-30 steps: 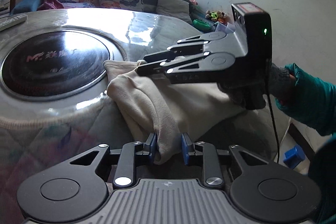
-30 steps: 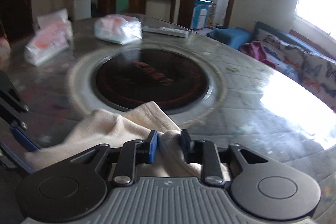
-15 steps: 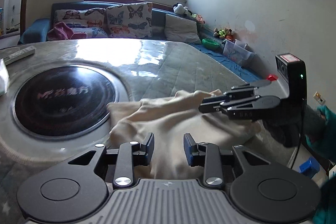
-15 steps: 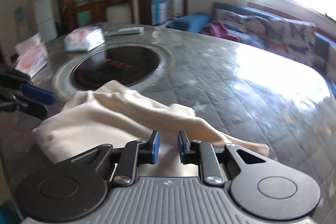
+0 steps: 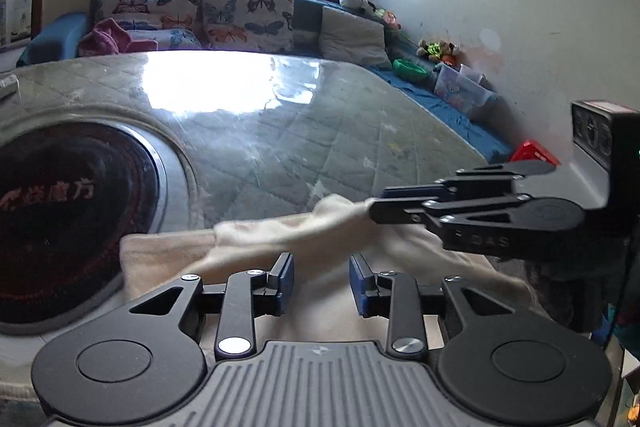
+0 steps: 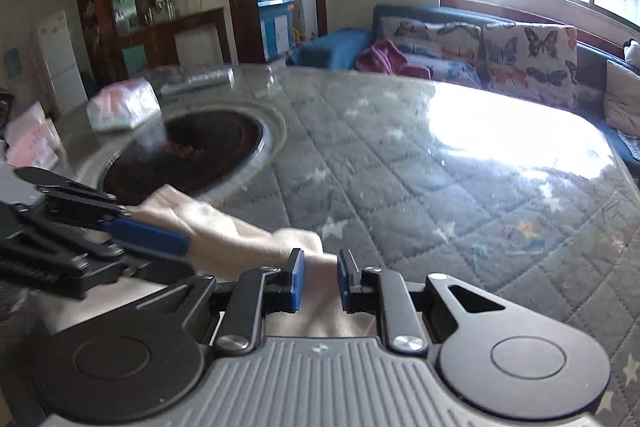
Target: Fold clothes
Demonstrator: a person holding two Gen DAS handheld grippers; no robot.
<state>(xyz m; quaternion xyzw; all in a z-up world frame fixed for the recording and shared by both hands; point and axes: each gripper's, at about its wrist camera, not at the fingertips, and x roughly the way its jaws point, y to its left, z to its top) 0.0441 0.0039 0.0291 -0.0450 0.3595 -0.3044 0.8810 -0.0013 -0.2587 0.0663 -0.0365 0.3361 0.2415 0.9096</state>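
The cream garment (image 5: 256, 247) lies bunched at the near edge of the quilted table (image 5: 320, 131), low in the left wrist view, stretching from beside the dark round hob inset (image 5: 60, 219) at the left across to the lower right of the frame. In the right wrist view it sits at lower centre and lower left, a soft rumpled ridge (image 6: 224, 227) running towards the hob.

The left gripper (image 5: 322, 285) hovers over the middle of the cloth with its jaws spread and nothing between the blue pads; fabric shows through the gap but is not pinched. The right gripper (image 6: 319, 281) has a narrower gap, and pale cloth sits between its pads; from the left wrist view its tips (image 5: 376, 209) meet a raised peak of fabric at centre right, yet motion blur leaves me unable to tell whether it truly grips the cloth or is just beside it.

The garment looks light, thick-knit and floppy: it will sag and drape from any single pinch, and layers may slide over each other on the glossy table cover. I judge the best holds to be at a hem or corner, one gripper at each end of an edge, pinching through every layer so that the fold carries over evenly
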